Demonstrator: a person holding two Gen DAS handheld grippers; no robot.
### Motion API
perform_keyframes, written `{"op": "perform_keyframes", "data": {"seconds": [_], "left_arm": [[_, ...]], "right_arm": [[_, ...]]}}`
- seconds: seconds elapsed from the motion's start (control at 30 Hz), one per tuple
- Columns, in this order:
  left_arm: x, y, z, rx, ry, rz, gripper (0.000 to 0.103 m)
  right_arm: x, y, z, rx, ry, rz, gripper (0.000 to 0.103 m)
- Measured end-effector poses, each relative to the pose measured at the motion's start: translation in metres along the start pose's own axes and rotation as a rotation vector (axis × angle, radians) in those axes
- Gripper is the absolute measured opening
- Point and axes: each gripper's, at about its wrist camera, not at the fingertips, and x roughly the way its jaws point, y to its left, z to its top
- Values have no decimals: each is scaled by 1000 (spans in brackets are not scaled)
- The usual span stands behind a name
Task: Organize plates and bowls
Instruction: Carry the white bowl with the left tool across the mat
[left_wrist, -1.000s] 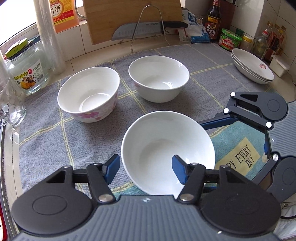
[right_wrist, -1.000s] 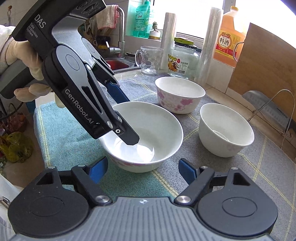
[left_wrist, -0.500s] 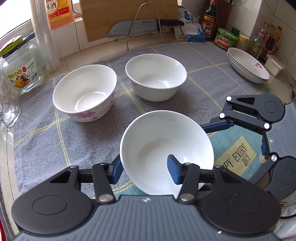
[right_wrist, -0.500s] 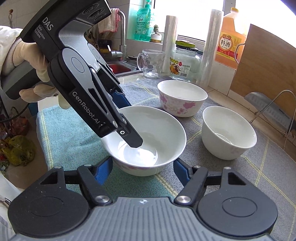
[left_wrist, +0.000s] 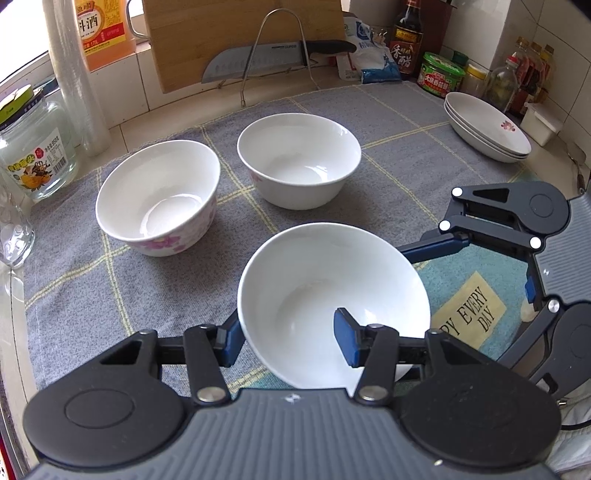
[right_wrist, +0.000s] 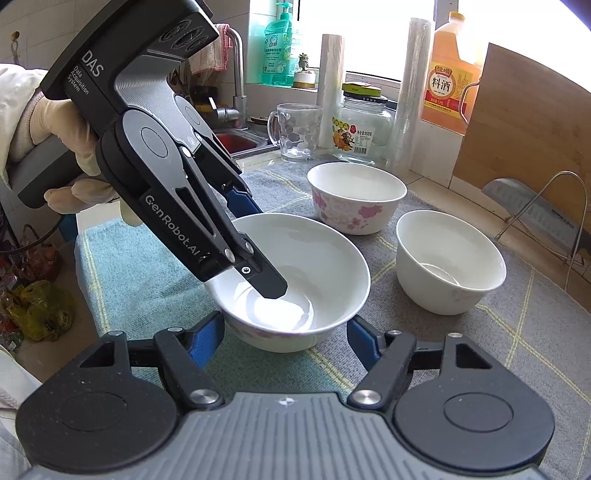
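On the tabletop (left_wrist: 140, 122), over a grey checked cloth (left_wrist: 388, 129), the nearest bowl (left_wrist: 332, 291) sat at the cloth's front edge, where a teal towel (left_wrist: 469, 314) lay beside it. The left gripper (left_wrist: 291, 339) was clamped on this bowl's near wall, with one blue pad outside against the wall and the other inside the bowl. In the right wrist view the same gripper (right_wrist: 255, 236) came down from the upper left, held by a gloved hand (right_wrist: 55, 147), its dark finger reaching into the white bowl (right_wrist: 325, 266).

The right gripper (right_wrist: 284, 336) straddled the same bowl from the opposite side, a blue pad on each flank of the wall. Its jaws had just been closing around the bowl, and the pads sat at or just beside the wall; whether they pressed on it could not be told. From the left wrist view, the right gripper (left_wrist: 491, 266) showed at the bowl's right rim.

Farther back stood a bowl with pink flowers (left_wrist: 159, 199) to the left and a plain white bowl (left_wrist: 299, 158) beside it, apart from each other and from the near bowl. A stack of plates (left_wrist: 487, 129) rested at the far right corner of the cloth. Behind them a knife (left_wrist: 273, 59) lay across a wire rack (left_wrist: 280, 48) before a wooden board (left_wrist: 229, 33), a glass jar (left_wrist: 33, 147) stood at the left, and bottles (left_wrist: 406, 40) lined the back wall.
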Motion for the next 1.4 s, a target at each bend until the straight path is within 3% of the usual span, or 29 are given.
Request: {"op": "perform_keyframes", "data": {"seconds": [0.8,1.4], "left_arm": [[45,-95,68,185,-20,-178,50],[76,-120,91,191,13,-216,50]], "right_arm": [[-79,-55,-51,89,68,-206,77],[-90,-91,-74,127,118,-220,77]]}}
